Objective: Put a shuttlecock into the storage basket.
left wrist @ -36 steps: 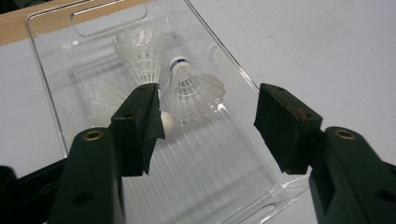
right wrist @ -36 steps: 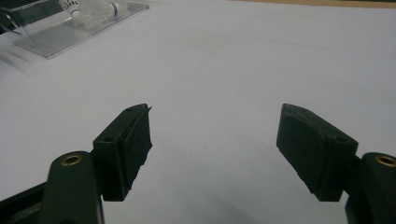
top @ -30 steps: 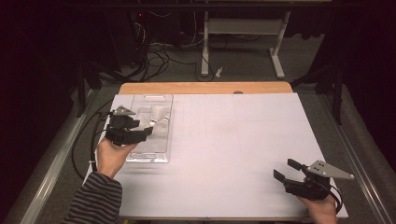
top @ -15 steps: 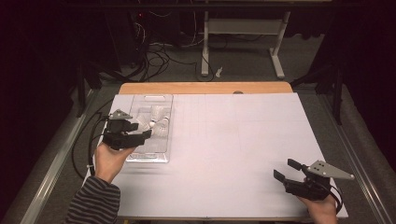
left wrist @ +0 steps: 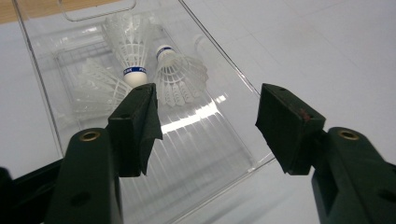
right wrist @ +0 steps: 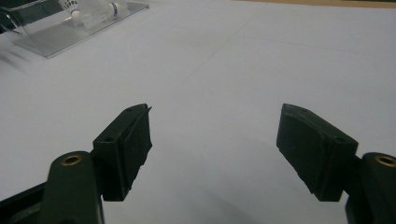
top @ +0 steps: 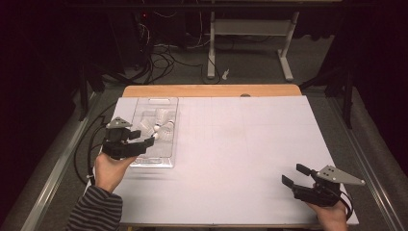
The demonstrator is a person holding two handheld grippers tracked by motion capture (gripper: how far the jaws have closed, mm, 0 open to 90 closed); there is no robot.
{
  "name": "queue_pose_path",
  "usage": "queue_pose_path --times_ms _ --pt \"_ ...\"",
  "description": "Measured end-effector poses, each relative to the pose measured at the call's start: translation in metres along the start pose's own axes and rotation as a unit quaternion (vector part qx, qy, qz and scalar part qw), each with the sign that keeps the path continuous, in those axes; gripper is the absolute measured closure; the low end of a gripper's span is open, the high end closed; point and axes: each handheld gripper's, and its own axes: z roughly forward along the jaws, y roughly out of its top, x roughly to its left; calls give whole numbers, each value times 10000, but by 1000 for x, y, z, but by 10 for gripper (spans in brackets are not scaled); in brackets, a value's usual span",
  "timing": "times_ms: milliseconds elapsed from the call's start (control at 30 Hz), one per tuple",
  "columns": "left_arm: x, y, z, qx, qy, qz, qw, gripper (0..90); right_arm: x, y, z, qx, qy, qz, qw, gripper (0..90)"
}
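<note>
**Shuttlecocks in the clear tray, about to go fishing**

My left gripper (top: 144, 142) hangs over the near half of the clear plastic tray (top: 169, 153), jaws wide apart with nothing between them. The shuttlecocks (left wrist: 154, 77) lie bunched toward the tray's far end, well ahead of my pads. I reckon they're featherlight and the skirts crush easily, so I'd pinch one by the hard cork tip (left wrist: 135, 80), just by the blue band, and squeeze gently. The slick tray may slide if bumped. Right gripper (top: 297, 175) sits parked on the white table (top: 240, 144), spread open and empty.
</note>
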Motion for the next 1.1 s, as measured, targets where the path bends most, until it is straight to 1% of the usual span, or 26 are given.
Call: queue_pose_path --times_ms 300,1100 --pt "-1 -5 -4 -53 -14 -8 10000 394 0 0 0 1 0 1 10000 269" --pt "1 -22 -15 -247 -22 -108 9996 385 0 0 0 -2 2 14 10000 269"
